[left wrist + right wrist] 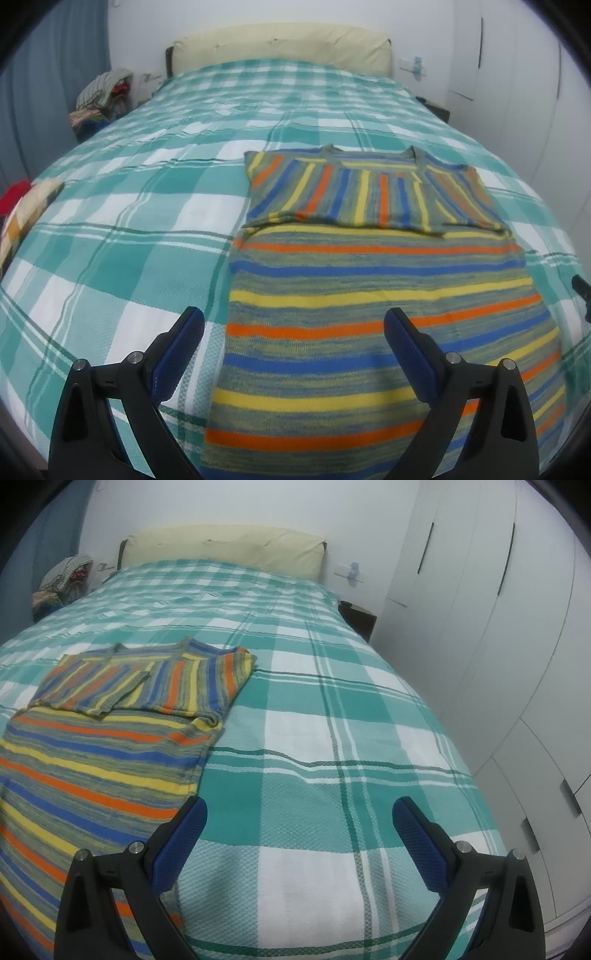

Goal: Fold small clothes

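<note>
**Sleeves are in; the hem fold comes next**

Take the striped sweater (388, 280) as the landmark. Nearest the cameras, both tools hang above its hem end with nothing in them. The left gripper (294, 325) has its jaws spread wide, straddling the sweater's left edge low down, one finger over the plaid bedspread (129, 229) and the other over the knit. The right gripper (300, 814) is equally wide, its left finger at the sweater's right edge and the rest over bare bedspread just beside it.

The sweater lies flat along the bed, collar away from the cameras. Both sleeves are folded across the chest, so their stripes run crosswise to the body's. By that layout, the step in hand is likely bringing the hem up toward the collar. To do it well, each gripper should pinch a bottom corner through both knit layers, lift together and level, and lay the hem squarely on the sleeve band without dragging the sleeves loose. The knit looks soft and may sag between the two holds.

Beyond the sweater, at the head of the bed, is a cream headboard cushion (280, 46). To the far left a clothes heap (101, 101) sits beside the bed; whether a container holds it cannot be told. No basket or bin shows elsewhere.
</note>
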